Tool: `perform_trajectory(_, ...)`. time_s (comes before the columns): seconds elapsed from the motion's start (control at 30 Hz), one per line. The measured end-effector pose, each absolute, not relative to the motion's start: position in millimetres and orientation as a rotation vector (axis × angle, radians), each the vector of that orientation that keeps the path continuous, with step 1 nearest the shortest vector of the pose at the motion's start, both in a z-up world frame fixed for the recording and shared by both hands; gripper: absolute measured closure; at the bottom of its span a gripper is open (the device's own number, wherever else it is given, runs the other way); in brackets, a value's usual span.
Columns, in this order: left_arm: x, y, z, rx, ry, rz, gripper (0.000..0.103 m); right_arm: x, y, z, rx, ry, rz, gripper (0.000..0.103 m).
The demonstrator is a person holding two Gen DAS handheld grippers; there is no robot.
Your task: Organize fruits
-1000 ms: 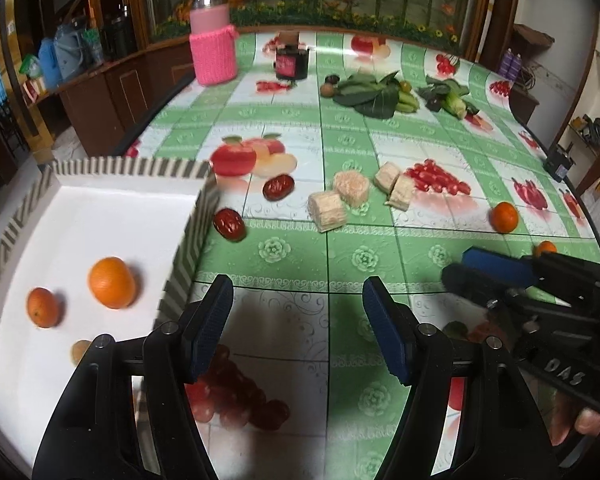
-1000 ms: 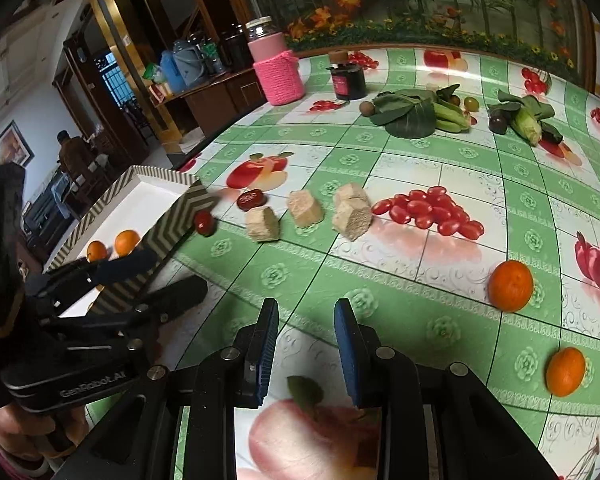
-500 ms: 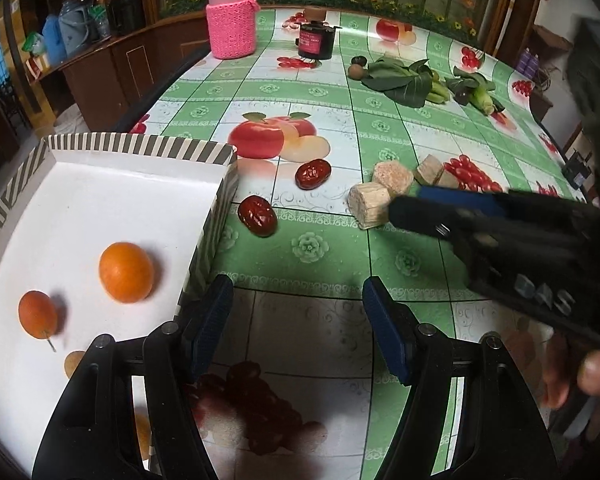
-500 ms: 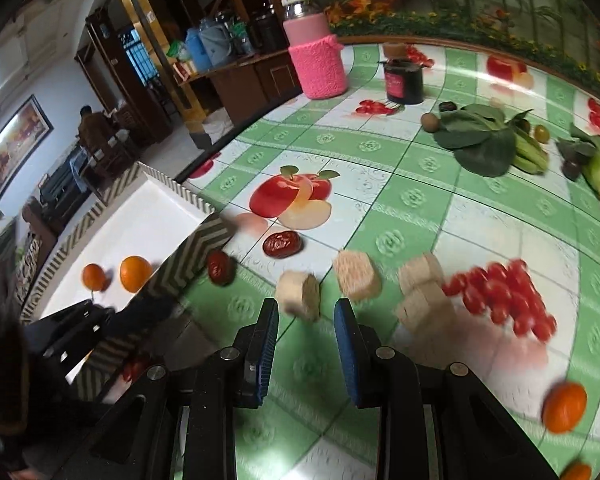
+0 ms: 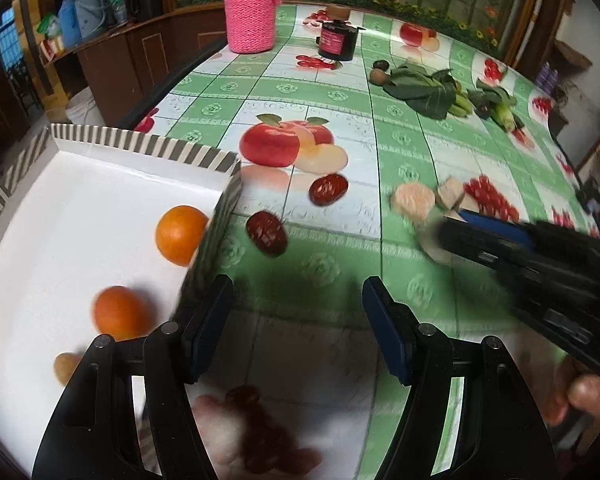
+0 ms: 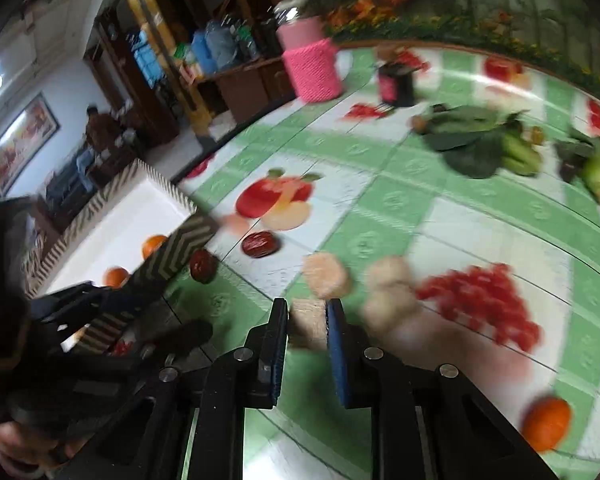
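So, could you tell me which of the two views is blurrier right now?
The right wrist view: the pale chunks and greens smear. The left wrist view is mostly sharp; only the right gripper and near oranges blur.

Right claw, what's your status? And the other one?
Right claw just closed on a tan cube. Left claw open, empty, beside striped tray. Two oranges in tray; two red dates loose on table. Nothing in the way.

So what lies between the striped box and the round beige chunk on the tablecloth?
Two red dates: one near the striped box corner, the other further toward the beige chunk. The left wrist view shows them clearest.
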State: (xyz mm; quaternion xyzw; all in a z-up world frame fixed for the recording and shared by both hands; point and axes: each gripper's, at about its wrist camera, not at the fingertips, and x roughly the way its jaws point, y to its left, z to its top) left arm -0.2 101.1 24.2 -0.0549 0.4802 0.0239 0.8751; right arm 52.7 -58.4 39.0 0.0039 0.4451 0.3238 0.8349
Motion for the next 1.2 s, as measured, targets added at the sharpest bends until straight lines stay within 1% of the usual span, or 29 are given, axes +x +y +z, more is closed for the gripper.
perform_trajectory(0.13,15.3,99.3,22.8,-0.124,0.99,0.103,0.035,48.2,-87.2,46.8,0.077,0.923,0.682,0.084)
perform_trajectory(0.3,32.4,97.0,21.5,-0.123,0.97,0.132,0.036,51.2,-96.9,48.7,0.124,0.918,0.703,0.084)
perform_trajectory(0.33,34.6,96.3,21.0,-0.116,0.968,0.13,0.046,51.0,-99.4,49.1,0.138,0.917,0.706,0.084)
perform_trajectory(0.4,38.5,94.6,18.1,-0.074,0.975,0.14,0.061,52.0,-103.0,49.1,0.155,0.916,0.708,0.084)
perform_trajectory(0.47,37.0,95.3,17.0,-0.04,0.965,0.143,0.068,53.2,-106.3,49.5,0.166,0.916,0.703,0.084)
perform_trajectory(0.5,36.1,96.9,16.7,-0.036,0.957,0.143,0.076,52.9,-106.9,50.4,0.17,0.913,0.704,0.084)
perform_trajectory(0.53,34.4,98.6,16.7,-0.034,0.95,0.143,0.079,52.5,-107.3,51.6,0.17,0.91,0.706,0.084)
perform_trajectory(0.8,3.7,97.2,23.2,-0.076,0.942,0.037,0.079,45.0,-98.6,53.2,0.144,0.915,0.705,0.084)
perform_trajectory(1.2,-50.4,103.5,44.6,-0.119,0.922,-0.098,0.079,-1.0,-93.0,49.4,0.114,0.919,0.684,0.084)
